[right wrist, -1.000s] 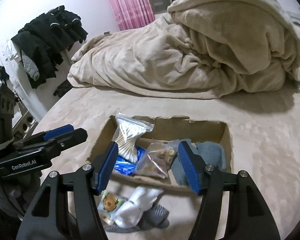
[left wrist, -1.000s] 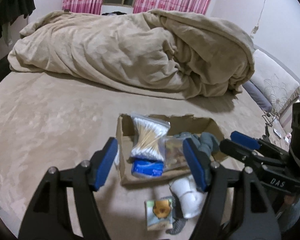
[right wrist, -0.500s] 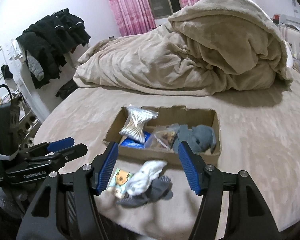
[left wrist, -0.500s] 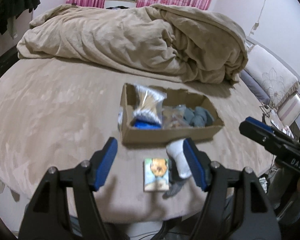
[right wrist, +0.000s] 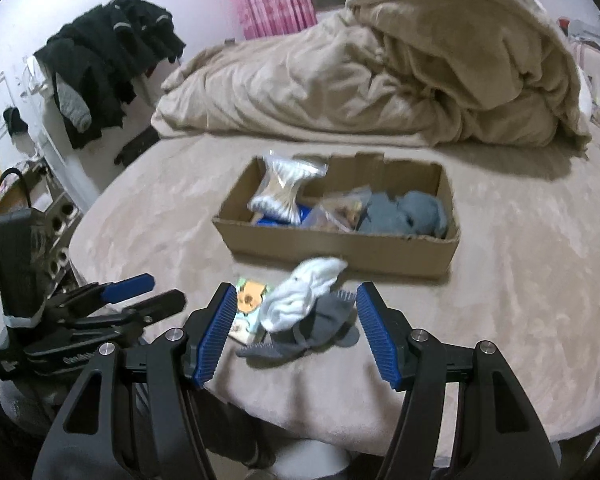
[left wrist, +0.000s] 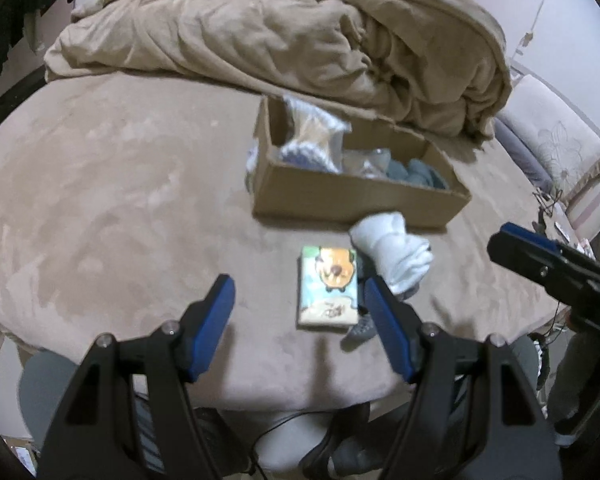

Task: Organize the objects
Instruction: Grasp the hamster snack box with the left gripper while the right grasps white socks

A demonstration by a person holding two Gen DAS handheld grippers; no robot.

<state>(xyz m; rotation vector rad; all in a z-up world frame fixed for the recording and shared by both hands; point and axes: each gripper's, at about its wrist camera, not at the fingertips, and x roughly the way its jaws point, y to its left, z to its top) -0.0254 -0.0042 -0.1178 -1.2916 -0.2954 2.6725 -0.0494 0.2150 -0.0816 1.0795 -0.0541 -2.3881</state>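
A cardboard box (left wrist: 356, 200) is sitting on the bed (left wrist: 120, 208), before a heaped blanket (left wrist: 284, 40). Cotton swabs (right wrist: 278, 194) are lying in its left end, cloth (right wrist: 404, 214) in its right. Before the box, a tissue pack (left wrist: 328, 286) is lying left of, and just beside, rolled socks (left wrist: 396, 248).

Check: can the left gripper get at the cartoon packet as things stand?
Probably yes. The left gripper is open, the cartoon packet lies flat just ahead, uncovered; only the white sock crowds its right edge.

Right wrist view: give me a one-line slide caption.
Open right gripper faces white sock and grey sock beside a cartoon packet, before the cardboard box.
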